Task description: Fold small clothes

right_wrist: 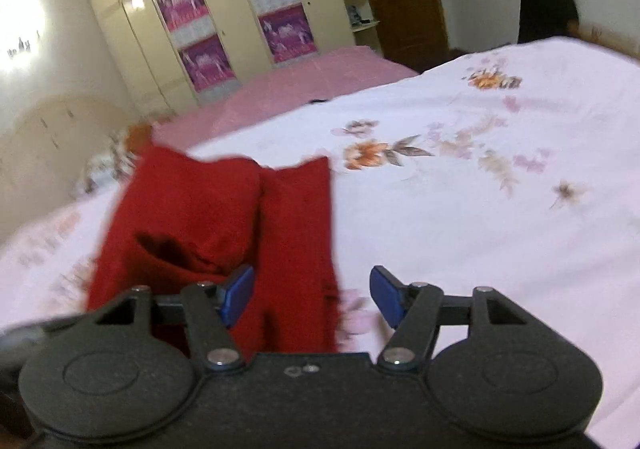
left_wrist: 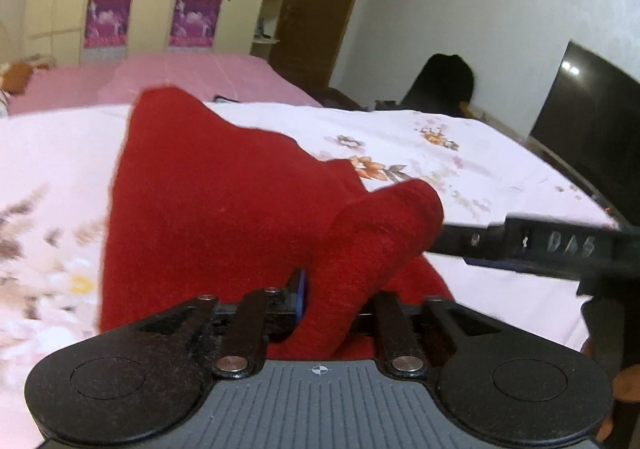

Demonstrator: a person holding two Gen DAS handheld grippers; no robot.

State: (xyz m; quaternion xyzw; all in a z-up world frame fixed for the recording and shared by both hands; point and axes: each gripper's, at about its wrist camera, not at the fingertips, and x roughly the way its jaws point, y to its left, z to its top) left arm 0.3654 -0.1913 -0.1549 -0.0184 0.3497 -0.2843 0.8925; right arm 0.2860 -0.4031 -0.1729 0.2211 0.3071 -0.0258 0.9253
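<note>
Lying on a white bedsheet printed with orange and mauve flowers (right_wrist: 460,233): a small dark red garment of thick knitted wool (left_wrist: 208,201), partly folded. In the right wrist view, showing two long panels side by side with a crease between them and a loose pocket of cloth near the bottom. In the left wrist view, bunching up at its near right corner into a rounded roll. Folding looking under way but not finished; flattening that roll and a further fold probably remaining.

Left gripper (left_wrist: 320,313): red cloth running straight up between its fingers and hiding one pad, only a sliver of blue pad showing. Impossible to tell whether gripping or merely lying around the cloth.

Right gripper (right_wrist: 312,297): jaws standing well apart, blue pads clearly visible, holding nothing. Hovering over the garment's near right edge, its left pad above the red wool, its right pad above bare sheet.
</note>
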